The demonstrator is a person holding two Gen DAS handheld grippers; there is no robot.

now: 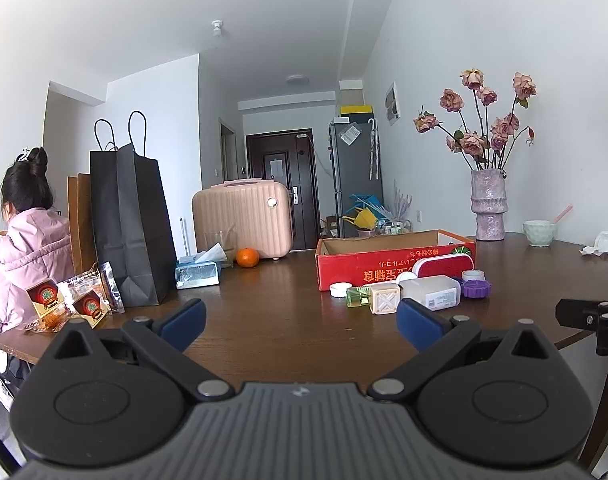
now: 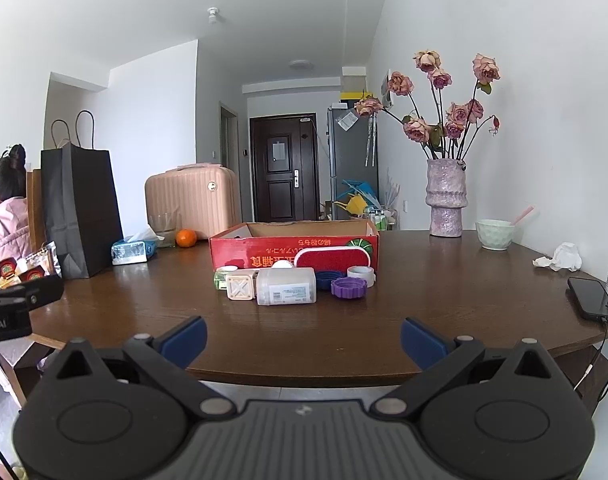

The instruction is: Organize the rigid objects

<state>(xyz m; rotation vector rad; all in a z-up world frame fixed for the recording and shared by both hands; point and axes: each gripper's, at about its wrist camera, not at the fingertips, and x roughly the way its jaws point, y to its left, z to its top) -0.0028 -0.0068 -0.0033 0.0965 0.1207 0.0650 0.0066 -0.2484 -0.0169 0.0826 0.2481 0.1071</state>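
holding my left tool [image 1: 302,322] and right tool [image 2: 303,340] spread wide over the counter [image 2: 424,304], both gripping nothing. at 12 o'clock, the white bottle [image 2: 287,287], wooden block [image 2: 240,287] and purple lid [image 2: 349,288] cluster touching, just before the red box [image 2: 264,250].

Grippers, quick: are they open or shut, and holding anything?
Left gripper: open, holding nothing.
Right gripper: open, holding nothing.

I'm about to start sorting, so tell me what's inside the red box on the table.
Only the bare cardboard inner walls of the red box show. Its front wall hides the bottom, so contents cannot be seen. The small items, like the white bottle, lie outside in front.
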